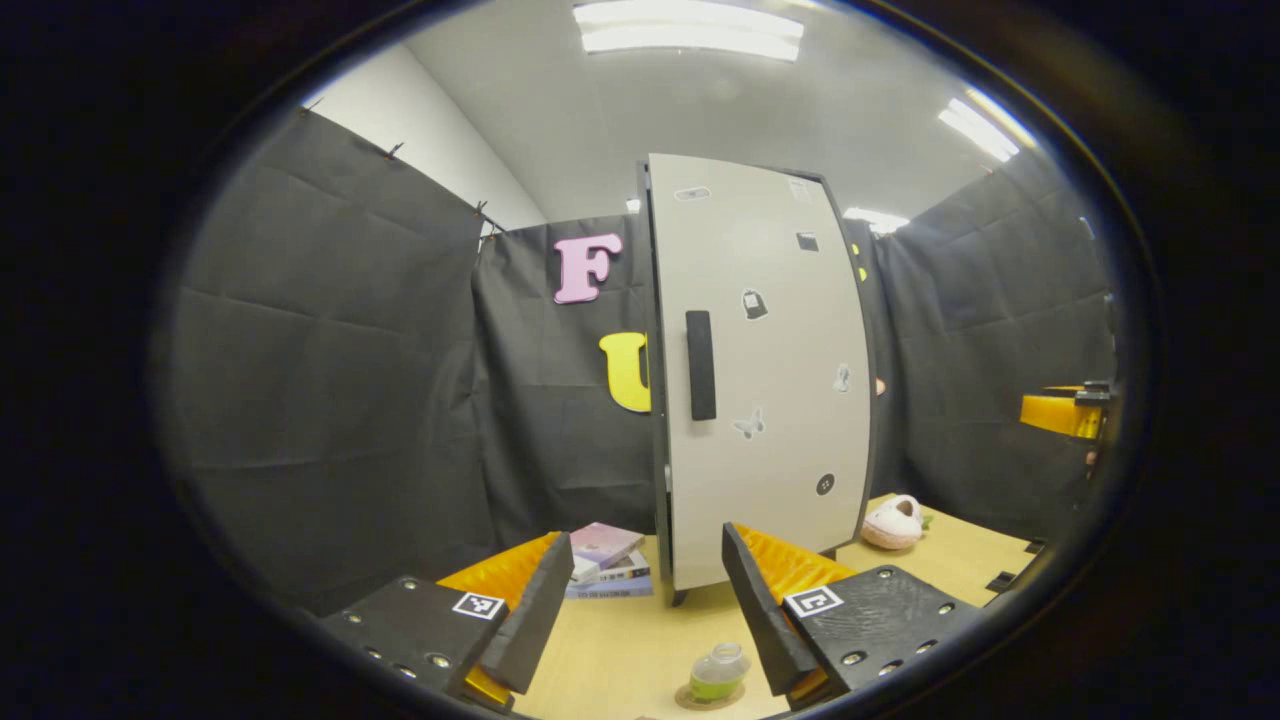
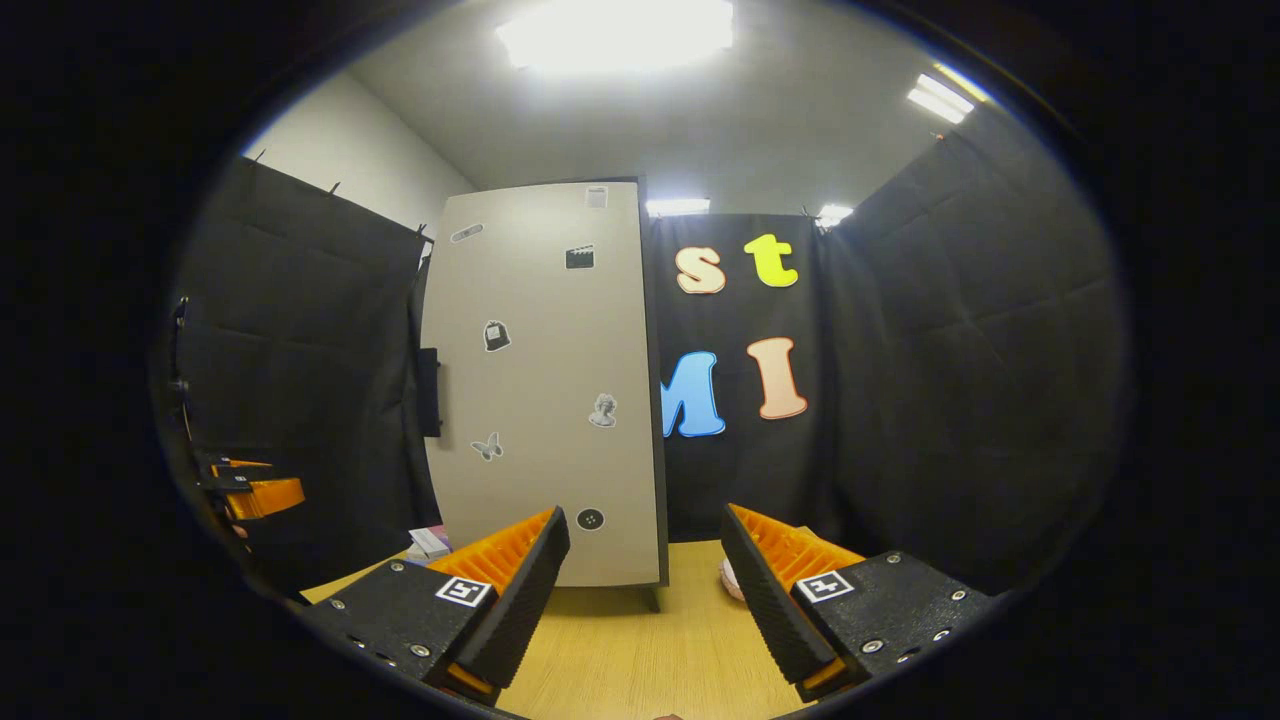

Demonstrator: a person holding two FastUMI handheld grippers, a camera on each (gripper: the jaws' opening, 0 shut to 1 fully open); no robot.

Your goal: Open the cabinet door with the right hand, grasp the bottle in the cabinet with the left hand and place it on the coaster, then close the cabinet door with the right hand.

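The left hand-held gripper (image 1: pixel 640 620) is spread wide and holds nothing, above the bottle (image 1: pixel 718 672) on its coaster (image 1: pixel 708 697), before the shut cabinet door (image 1: pixel 765 370). The right hand-held gripper (image 2: pixel 645 590) gapes wide, empty, facing that cabinet.

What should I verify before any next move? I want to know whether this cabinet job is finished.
1. Bottle upright on the coaster: ok.
2. Cabinet door flush with the cabinet: ok, it looks shut in both views.
3. Left hand-held gripper open and off the bottle: ok.
4. Right hand-held gripper open and off the door handle: ok.
5. Door fully latched: cannot tell.
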